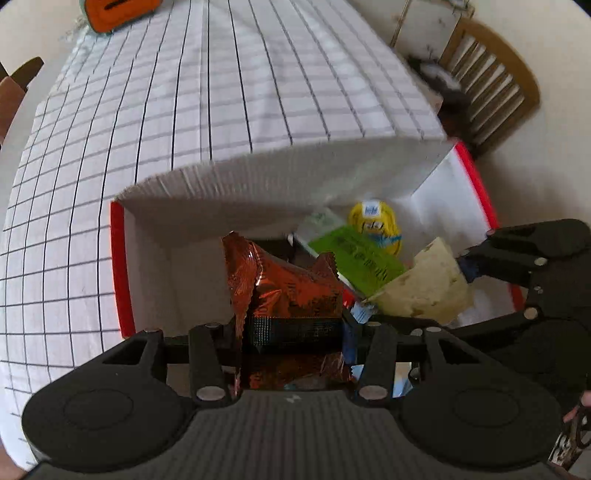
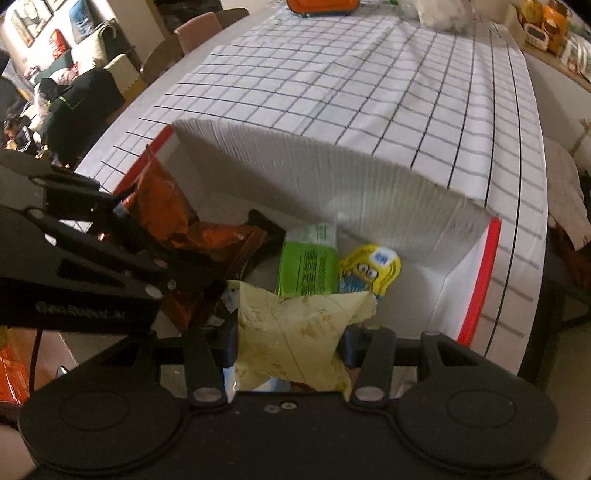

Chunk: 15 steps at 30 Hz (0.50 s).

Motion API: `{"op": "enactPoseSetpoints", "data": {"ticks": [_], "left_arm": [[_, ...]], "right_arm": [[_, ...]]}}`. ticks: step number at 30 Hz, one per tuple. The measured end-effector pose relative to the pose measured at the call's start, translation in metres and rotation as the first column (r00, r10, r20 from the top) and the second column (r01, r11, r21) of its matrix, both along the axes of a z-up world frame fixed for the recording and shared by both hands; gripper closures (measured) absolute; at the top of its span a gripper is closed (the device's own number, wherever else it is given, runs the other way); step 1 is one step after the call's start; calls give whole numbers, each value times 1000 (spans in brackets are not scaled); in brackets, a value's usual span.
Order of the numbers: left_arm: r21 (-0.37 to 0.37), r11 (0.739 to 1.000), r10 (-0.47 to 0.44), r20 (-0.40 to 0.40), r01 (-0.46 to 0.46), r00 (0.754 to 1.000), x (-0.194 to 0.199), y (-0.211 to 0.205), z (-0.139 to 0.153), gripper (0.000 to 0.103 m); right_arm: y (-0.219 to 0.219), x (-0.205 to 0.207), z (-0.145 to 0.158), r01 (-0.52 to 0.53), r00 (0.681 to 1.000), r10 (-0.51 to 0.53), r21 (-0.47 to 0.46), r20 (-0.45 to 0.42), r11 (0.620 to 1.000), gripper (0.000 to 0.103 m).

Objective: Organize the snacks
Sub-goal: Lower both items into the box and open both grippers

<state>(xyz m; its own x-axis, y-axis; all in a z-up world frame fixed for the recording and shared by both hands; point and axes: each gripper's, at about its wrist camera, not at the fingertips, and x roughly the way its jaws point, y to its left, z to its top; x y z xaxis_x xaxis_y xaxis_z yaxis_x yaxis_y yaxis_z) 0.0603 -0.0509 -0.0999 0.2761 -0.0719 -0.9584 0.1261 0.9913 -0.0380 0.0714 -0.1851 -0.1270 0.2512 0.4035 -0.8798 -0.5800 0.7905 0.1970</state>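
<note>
Right wrist, chairs (image 2: 192,35), left none

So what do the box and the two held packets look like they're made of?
Box: looks like white corrugated cardboard, matte, with fluting showing along the cut top edge and red trim.
Orange packet in the left gripper: glossy crinkled foil or film, with bright glints.
Pale yellow packet in the right gripper: duller plastic film, probably.
</note>
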Motion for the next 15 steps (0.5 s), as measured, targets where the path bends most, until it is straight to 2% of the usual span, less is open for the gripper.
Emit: {"op": "enactPoseSetpoints", "data": {"ticks": [6, 11, 15], "left_arm": [[-8, 1000, 3, -83, -3, 997, 9, -2, -11, 55], [0, 1000, 5, -92, -5, 996, 8, -2, -11, 52], [-20, 1000, 5, -55, -6, 998, 3, 2, 1, 38]], "right_arm": [[0, -5, -1, 33, 999, -33, -15, 10, 999, 52], [-2, -8, 2, 65, 998, -64, -11, 20, 998, 46], [-5, -13, 10, 95, 994, -95, 2, 46, 995, 40]]}}
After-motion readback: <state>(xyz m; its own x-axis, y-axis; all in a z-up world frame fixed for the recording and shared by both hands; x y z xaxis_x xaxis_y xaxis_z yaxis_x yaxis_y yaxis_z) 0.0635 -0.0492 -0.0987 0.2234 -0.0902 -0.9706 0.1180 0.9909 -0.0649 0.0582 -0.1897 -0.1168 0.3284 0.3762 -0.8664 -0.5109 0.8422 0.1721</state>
